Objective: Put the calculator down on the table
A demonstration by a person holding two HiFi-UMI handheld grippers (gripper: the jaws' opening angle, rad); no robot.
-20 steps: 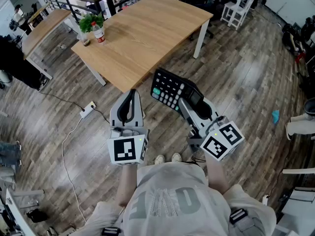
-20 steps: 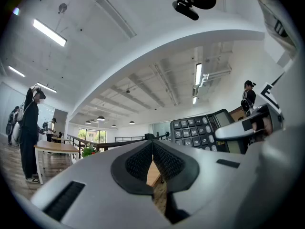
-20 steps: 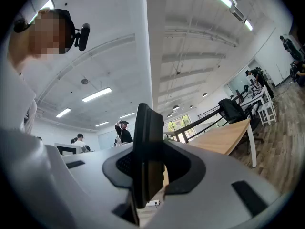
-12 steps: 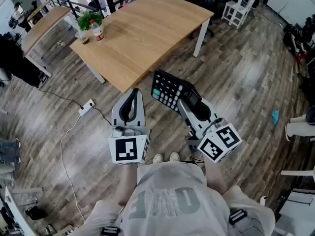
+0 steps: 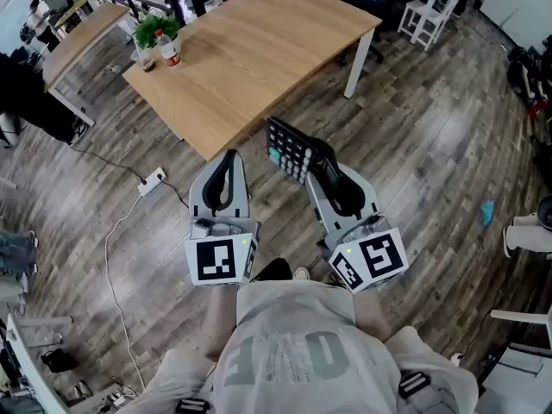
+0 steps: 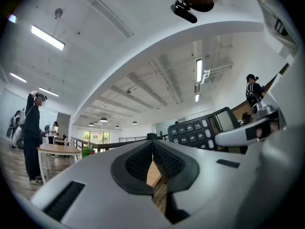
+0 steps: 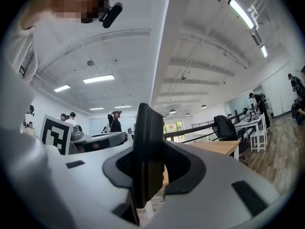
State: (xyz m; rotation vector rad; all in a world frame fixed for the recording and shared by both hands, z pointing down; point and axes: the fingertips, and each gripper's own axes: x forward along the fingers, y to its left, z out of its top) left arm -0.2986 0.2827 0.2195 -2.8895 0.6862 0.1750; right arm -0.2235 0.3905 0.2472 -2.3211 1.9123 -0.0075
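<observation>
Now, your right gripper [image 5: 321, 160] clamps the calculator [image 5: 289, 147] on edge, in the air by the desk's [image 5: 250, 59] near edge (left gripper [image 5: 226, 166] closed, empty); carry it farther over, lay it flat, then release.

- The person is wearing a pale grey T-shirt [image 5: 289, 352] with large faded lettering, and black buckled straps [image 5: 412, 380] at the waist.
- The left gripper [image 5: 228, 159] and right gripper [image 5: 321, 156] are showing light grey shells, black ribbed pads and black-and-white marker cubes [image 5: 218, 262].
</observation>
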